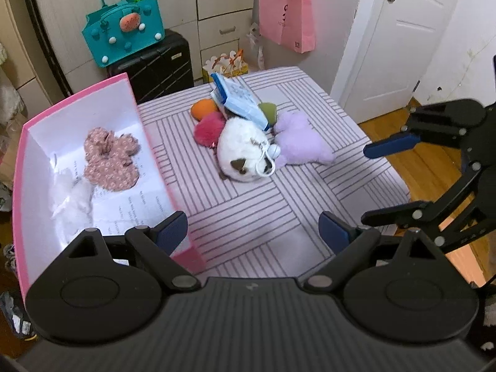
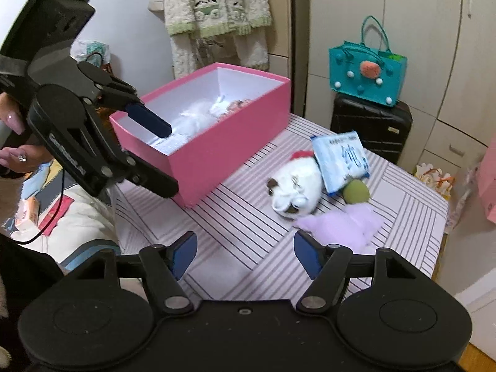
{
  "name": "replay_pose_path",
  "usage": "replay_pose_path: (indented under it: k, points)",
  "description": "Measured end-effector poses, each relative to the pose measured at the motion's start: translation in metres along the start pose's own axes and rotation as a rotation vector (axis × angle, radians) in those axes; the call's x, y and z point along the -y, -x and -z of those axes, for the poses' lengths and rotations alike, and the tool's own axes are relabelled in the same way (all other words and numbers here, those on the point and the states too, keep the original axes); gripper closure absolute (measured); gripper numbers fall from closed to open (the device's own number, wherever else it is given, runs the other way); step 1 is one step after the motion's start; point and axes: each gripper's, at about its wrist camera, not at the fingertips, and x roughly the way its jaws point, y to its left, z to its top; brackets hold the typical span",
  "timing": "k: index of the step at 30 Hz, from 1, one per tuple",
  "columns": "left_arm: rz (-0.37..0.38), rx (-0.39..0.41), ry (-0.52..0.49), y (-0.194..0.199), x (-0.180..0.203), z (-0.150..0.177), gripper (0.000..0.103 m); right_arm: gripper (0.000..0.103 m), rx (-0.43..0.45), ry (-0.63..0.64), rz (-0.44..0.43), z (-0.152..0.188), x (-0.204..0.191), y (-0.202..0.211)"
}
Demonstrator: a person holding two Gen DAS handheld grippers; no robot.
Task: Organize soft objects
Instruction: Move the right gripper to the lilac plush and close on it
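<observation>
Nearest, the left gripper [image 1: 252, 228] is spread wide and empty just beside the open pink cardboard box [image 1: 155, 152]; the right gripper [image 2: 245, 255] is likewise spread, holding nothing. Inside the box lie a floral fabric scrunchie [image 1: 111, 162] and a white fluffy piece [image 1: 73, 203]. Farther from the box, on the striped tablecloth [image 1: 263, 214], sits the pile: a white plush toy [image 1: 240, 152], a lilac plush [image 1: 299, 141], a pink pompom [image 1: 209, 128] and a blue tissue pack [image 1: 240, 100]. The white plush looks light and squashy; pinch its rounded body.

Two near, downward wrist views sharing table [image 1: 263, 217].
</observation>
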Motion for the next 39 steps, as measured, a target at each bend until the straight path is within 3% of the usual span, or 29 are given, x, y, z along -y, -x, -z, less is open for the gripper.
replay_pose_path:
  k: [11, 16, 21, 35, 38, 39]
  points:
    - [0.06, 0.079, -0.066, -0.033, 0.034, -0.013, 0.015, 0.029, 0.038, -0.029, 0.081, 0.033, 0.045, -0.025]
    - [0.099, 0.127, -0.119, -0.061, 0.052, -0.022, 0.029, 0.029, 0.09, -0.023, 0.124, 0.049, 0.061, -0.048]
    - [0.163, 0.121, -0.116, -0.094, 0.053, -0.037, 0.042, 0.029, 0.081, -0.002, 0.188, 0.059, 0.07, -0.075]
    - [0.079, 0.028, -0.109, -0.155, 0.057, -0.062, 0.042, 0.029, 0.098, -0.006, 0.161, 0.062, 0.091, -0.104]
    - [0.077, -0.01, -0.077, -0.163, 0.056, -0.064, 0.042, 0.035, 0.106, -0.029, 0.151, 0.066, 0.095, -0.102]
    - [0.082, -0.022, -0.069, -0.165, 0.055, -0.065, 0.042, 0.049, 0.112, -0.02, 0.147, 0.067, 0.095, -0.1]
